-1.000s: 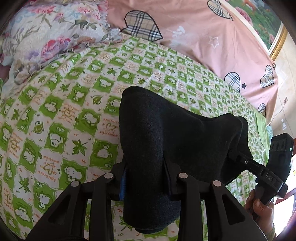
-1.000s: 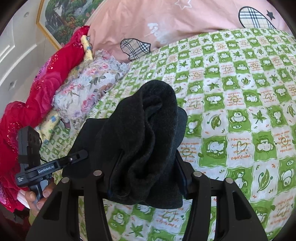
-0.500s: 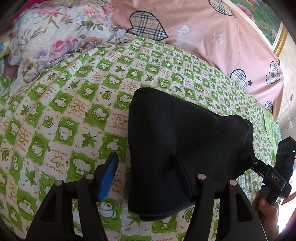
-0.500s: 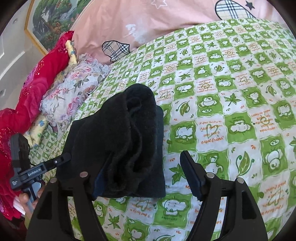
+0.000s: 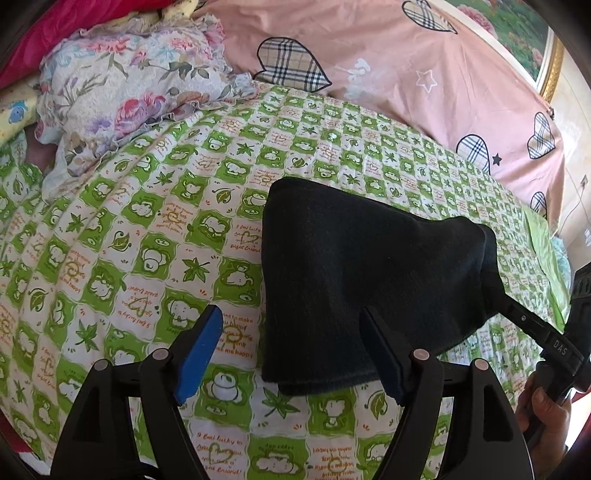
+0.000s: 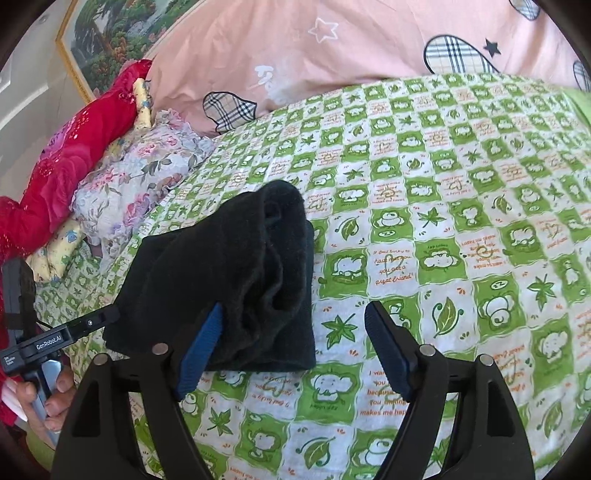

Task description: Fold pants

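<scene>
Left wrist view: both tongs, left (image 5: 291,354) and right (image 6: 293,347), apart; pants (image 5: 369,280) loosely bundled between them, may unfold if nudged

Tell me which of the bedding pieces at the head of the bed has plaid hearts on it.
The pink quilt against the wall; the ruffled floral pillow shows flowers, and the red bedding has none.

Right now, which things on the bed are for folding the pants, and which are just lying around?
For the job:
black pants, folded into a bundle on the bed
left gripper, jaws open
right gripper, jaws open

Just lying about:
floral pillow
pink heart quilt
red blanket
green checked sheet
framed picture
</scene>
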Tool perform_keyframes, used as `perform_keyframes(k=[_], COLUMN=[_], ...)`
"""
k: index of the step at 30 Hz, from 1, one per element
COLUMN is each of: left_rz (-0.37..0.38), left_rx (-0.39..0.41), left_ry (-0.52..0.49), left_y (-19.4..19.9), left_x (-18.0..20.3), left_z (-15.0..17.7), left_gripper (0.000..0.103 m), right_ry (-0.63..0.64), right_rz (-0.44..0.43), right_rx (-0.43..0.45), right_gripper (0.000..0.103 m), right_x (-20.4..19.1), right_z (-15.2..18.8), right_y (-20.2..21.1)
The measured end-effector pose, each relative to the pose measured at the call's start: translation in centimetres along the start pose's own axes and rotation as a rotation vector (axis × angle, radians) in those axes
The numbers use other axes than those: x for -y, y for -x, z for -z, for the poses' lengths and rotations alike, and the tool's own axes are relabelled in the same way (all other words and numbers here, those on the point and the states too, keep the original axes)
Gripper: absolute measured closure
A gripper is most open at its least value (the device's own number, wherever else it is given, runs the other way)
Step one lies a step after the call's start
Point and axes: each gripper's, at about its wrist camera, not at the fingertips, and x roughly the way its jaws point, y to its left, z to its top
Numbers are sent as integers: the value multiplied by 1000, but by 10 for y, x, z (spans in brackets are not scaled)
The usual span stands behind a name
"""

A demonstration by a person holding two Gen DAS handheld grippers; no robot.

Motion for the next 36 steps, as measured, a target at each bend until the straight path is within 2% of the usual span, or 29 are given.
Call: perform_keyframes(k=[8, 15, 24, 36], left_rz=[-19, -63, -96, -161], left_rx=[11, 42, 45, 52], left_ry=[-15, -58, -83, -140], left_y=[10, 23, 28, 26], left_x=[1, 7, 10, 16], left_z=[11, 23, 34, 43], left_gripper=[23, 21, 20, 19], right_ry=[85, 152, 256, 289], right_rz=[9, -18, -36, -23], right_rx=[24, 29, 30, -6], right_gripper=[13, 9, 1, 1], right_x=[-23, -42, -65, -72], right_z=[7, 21, 35, 47], right_y=[15, 19, 23, 14])
